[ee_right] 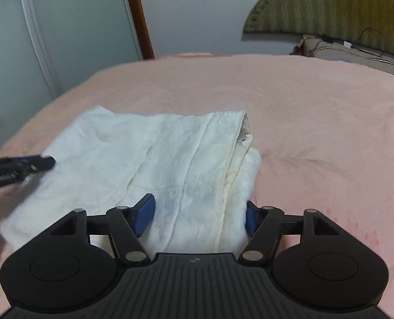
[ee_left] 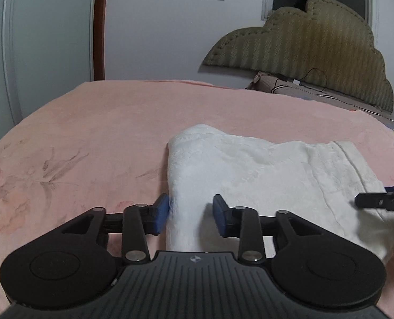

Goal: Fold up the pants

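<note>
White pants (ee_left: 263,175) lie folded into a thick rectangle on the pink bed; they also show in the right wrist view (ee_right: 157,154). My left gripper (ee_left: 191,216) is open, its blue pads either side of the bundle's near left corner. My right gripper (ee_right: 197,212) is open, its pads astride the near right corner where the waistband edge (ee_right: 239,143) lies on top. The right gripper's tip (ee_left: 377,202) shows at the right edge of the left wrist view, the left gripper's tip (ee_right: 21,167) at the left edge of the right wrist view.
The pink blanket (ee_left: 90,138) covers the bed. An olive padded headboard (ee_left: 316,47) stands at the back right with pillows and a black cable (ee_left: 311,79) below it. A white wardrobe door (ee_left: 45,40) and a brown frame stand at the back left.
</note>
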Demonstrator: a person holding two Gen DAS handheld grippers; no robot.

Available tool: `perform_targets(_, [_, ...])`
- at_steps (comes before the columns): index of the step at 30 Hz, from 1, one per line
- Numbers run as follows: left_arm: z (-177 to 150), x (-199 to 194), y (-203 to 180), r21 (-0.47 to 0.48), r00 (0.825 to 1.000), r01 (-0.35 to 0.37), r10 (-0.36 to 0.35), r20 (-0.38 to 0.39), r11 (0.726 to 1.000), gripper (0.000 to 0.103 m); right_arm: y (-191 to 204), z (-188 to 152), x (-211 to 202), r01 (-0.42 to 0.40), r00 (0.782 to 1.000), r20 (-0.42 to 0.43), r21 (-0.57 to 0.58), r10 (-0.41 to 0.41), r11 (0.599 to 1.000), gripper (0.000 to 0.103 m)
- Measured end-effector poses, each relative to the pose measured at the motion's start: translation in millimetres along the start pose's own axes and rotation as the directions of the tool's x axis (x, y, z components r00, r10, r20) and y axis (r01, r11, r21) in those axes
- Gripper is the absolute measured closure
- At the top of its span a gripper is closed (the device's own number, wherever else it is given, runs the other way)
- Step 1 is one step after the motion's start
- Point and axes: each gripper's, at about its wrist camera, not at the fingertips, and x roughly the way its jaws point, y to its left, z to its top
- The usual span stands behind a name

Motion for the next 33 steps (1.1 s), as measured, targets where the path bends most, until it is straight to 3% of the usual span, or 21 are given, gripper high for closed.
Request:
perform_targets(3, [-7.5, -25.4, -3.8, -0.018, 0.998, -0.043, 0.044, 0.055, 0.999, 0.041, -3.9, -9.4, -38.4, 0.072, 0.992, 0.104, 0.014, -0.073, 0.997, 0.036])
perform_targets(5, [-14.7, -38.9, -14.6, -0.023, 0.994, -0.074, 0.076, 0.084, 0.997, 0.026, 6.4, -19.3, -57.6, 0.037, 0.990, 0.140, -0.044, -0.031, 0.998, 0.032])
perform_targets(7, [-22.1, -40.0, -30.6, 0.064, 0.992, -0.111, 0.107, 0.061, 0.992, 0.020, 29.0, -28.5, -59.4, 0.011, 0.993, 0.119, -0.172, 0.010, 0.985, 0.025])
perform_targets(9, [-30.7, -36.3, -46.1, 0.200, 0.986, -0.168, 0.165, 0.034, 0.965, 0.019, 48.8, -36.9, -42.8, 0.079, 0.996, 0.050, -0.269, -0.068, 0.960, 0.021])
perform_targets(11, [-36.8, -52.2, -47.7, 0.206, 0.980, -0.197, 0.185, 0.072, 0.959, 0.021, 41.1, -40.5, -38.9, 0.123, 0.992, 0.038, -0.197, -0.118, 0.973, 0.021])
perform_targets(14, [-41.5, -84.2, -43.3, 0.128, 0.987, -0.149, 0.141, 0.073, 0.980, 0.018, 27.7, -52.2, -74.4, 0.106, 0.990, 0.094, 0.005, -0.106, 0.994, 0.021])
perform_targets(16, [-50.5, -103.0, -45.1, 0.092, 0.994, -0.101, 0.096, 0.053, 0.991, 0.012, 34.8, -64.7, -93.1, 0.075, 0.992, 0.096, 0.020, -0.077, 0.997, 0.016])
perform_targets(18, [-62.7, -116.1, -51.6, 0.098, 0.998, -0.058, 0.055, 0.035, 0.994, 0.009, 50.0, -78.9, -105.9, 0.044, 0.997, 0.057, 0.008, -0.045, 0.999, 0.002])
perform_targets(20, [-75.6, -123.0, -59.4, 0.112, 0.999, -0.034, 0.032, 0.024, 0.993, 0.006, 64.9, -90.0, -112.5, 0.022, 1.000, 0.016, -0.002, -0.022, 1.000, 0.002])
perform_targets(23, [-91.1, -117.8, -66.6, 0.121, 0.998, -0.055, 0.053, 0.018, 0.991, 0.005, 83.4, -100.5, -112.4, 0.001, 1.000, 0.018, -0.028, 0.000, 1.000, 0.002])
perform_targets(26, [-97.9, -104.7, -64.9, 0.111, 0.994, -0.109, 0.112, -0.020, 0.988, 0.005, 86.9, -100.9, -94.0, 0.060, 0.998, -0.030, -0.015, -0.060, 0.998, 0.001])
perform_targets(29, [-102.2, -97.1, -58.3, 0.074, 0.991, -0.112, 0.117, -0.067, 0.991, 0.001, 80.4, -101.1, -79.3, 0.088, 0.991, -0.105, 0.056, -0.081, 0.995, 0.001])
perform_targets(33, [-102.5, -92.8, -54.4, 0.060, 0.989, -0.102, 0.108, -0.101, 0.993, 0.000, 79.8, -106.7, -85.0, 0.081, 0.994, -0.082, 0.067, -0.075, 0.994, 0.001])
